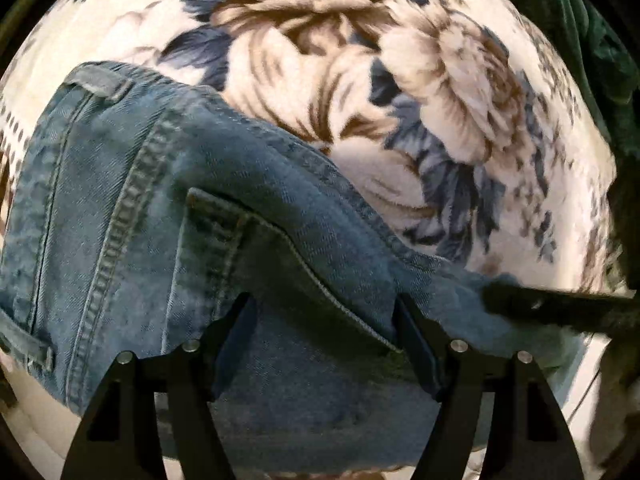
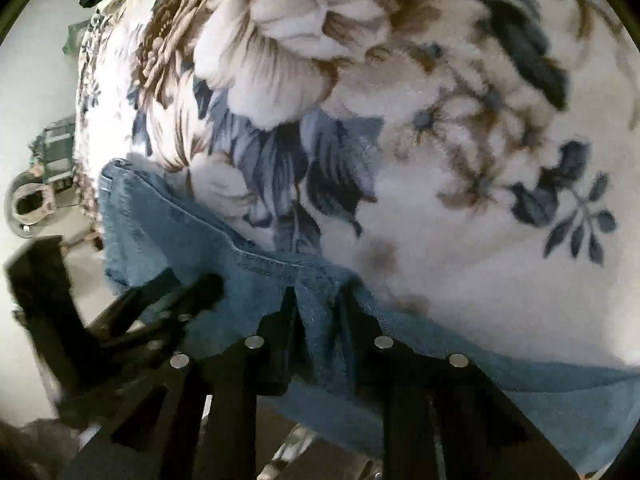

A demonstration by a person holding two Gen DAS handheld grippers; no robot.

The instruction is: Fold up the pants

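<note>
Left wrist view: the blue denim pants (image 1: 192, 208) lie on a floral blanket (image 1: 400, 100), filling the lower left of the frame, with the seat panel, a back pocket (image 1: 256, 264) and a belt loop (image 1: 100, 82) facing up. The left gripper (image 1: 324, 316) reaches forward over the pants; its two black fingers stand well apart, one on either side of the pocket's lower edge, with denim between them but not pinched. Just right of the pocket, at the pants' edge, the dark tip of the right gripper (image 1: 560, 304) enters from the right margin, blurred. A dark green fabric (image 1: 560, 20) borders the blanket at the upper right.

Right wrist view: the pants (image 2: 248, 276) run along the lower edge of the blanket (image 2: 440, 160), from mid-left across to the bottom right. The left gripper (image 2: 176, 296), blurred, lies against the denim to the left. The right gripper (image 2: 318, 312) is clamped on a raised fold of denim, its fingers close together with the cloth bunched between them. Both tools point forward and downward toward the blanket.
</note>
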